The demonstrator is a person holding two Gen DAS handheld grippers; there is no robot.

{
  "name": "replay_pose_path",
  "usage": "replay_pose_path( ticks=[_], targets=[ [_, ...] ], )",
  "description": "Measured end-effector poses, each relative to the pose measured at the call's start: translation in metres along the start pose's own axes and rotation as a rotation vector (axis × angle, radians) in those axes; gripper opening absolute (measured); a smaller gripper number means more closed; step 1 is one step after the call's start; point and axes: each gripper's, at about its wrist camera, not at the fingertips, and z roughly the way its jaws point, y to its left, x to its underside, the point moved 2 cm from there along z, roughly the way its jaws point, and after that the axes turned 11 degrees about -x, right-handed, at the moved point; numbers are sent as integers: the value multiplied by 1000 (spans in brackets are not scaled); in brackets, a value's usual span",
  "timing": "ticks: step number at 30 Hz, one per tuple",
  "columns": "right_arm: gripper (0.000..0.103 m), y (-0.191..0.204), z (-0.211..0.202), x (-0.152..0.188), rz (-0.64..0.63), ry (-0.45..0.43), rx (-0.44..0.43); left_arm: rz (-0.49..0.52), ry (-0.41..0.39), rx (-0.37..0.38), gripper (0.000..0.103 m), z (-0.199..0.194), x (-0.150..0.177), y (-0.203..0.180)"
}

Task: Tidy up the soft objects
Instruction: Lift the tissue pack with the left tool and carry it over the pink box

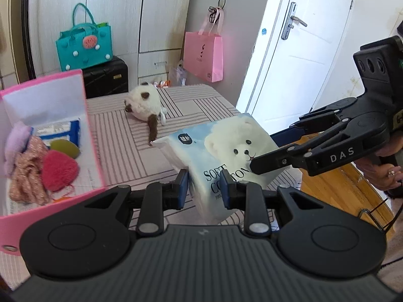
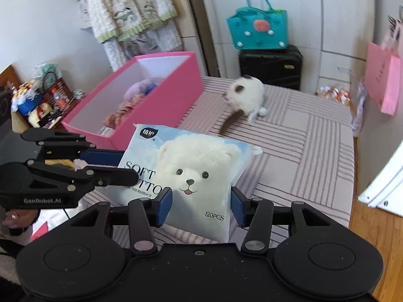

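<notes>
Left wrist view: tissue pack (image 1: 226, 156), judged light, squashy, film-wrapped and slippery; best taken at the edges. It is lifted above the striped surface (image 1: 201, 100), its lower edge pinched in the narrow left hand-held gripper (image 1: 204, 188).

Right wrist view: right hand-held gripper (image 2: 201, 206) straddles the pack's bottom, jaws slack and apparently clear of the wrap. Pink box (image 2: 176, 93) stands behind it to the left.
</notes>
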Motion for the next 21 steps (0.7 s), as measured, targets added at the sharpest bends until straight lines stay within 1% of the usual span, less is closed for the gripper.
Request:
replay_pose_path(
  ticks=[4, 8, 12, 15, 21],
  targets=[
    [56, 20, -6, -10, -62, -18, -25, 11, -34, -28, 26, -22, -2, 9],
    [59, 40, -10, -23, -131, -54, -42, 15, -68, -49, 26, -45, -4, 20],
    [59, 54, -6, -38, -178, -83, -78, 7, -106, -68, 26, -65, -8, 34],
    [59, 59, 3, -51, -196, -89, -112, -4, -127, -94, 26, -73, -12, 45],
    [60, 71, 27, -79, -252, -112, -172, -60, -116, -166, 26, -74, -20, 80]
  ],
)
